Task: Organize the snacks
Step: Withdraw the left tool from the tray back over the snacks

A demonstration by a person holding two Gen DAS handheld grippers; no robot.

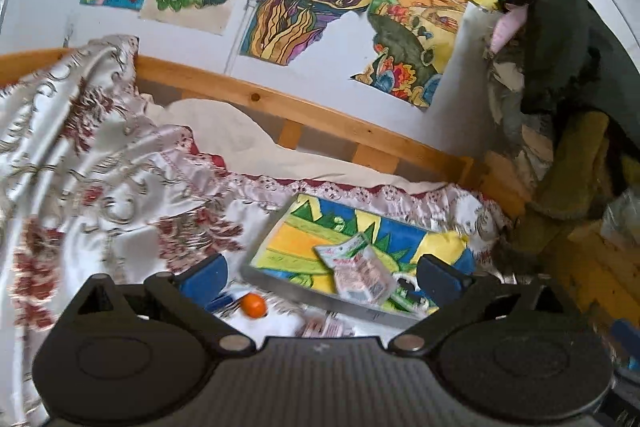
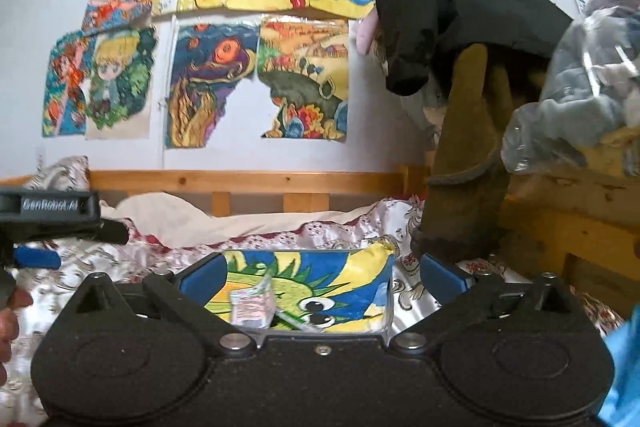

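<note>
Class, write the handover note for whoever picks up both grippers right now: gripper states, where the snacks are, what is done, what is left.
Left gripper: open, empty.
Right gripper: open, empty.
Tray with the colourful drawing lies on the bedspread.
Done: snack packets lie in the tray.
Left: an orange snack and another packet lie on the bedspread outside the tray, near the left gripper. They likely go in next.
</note>
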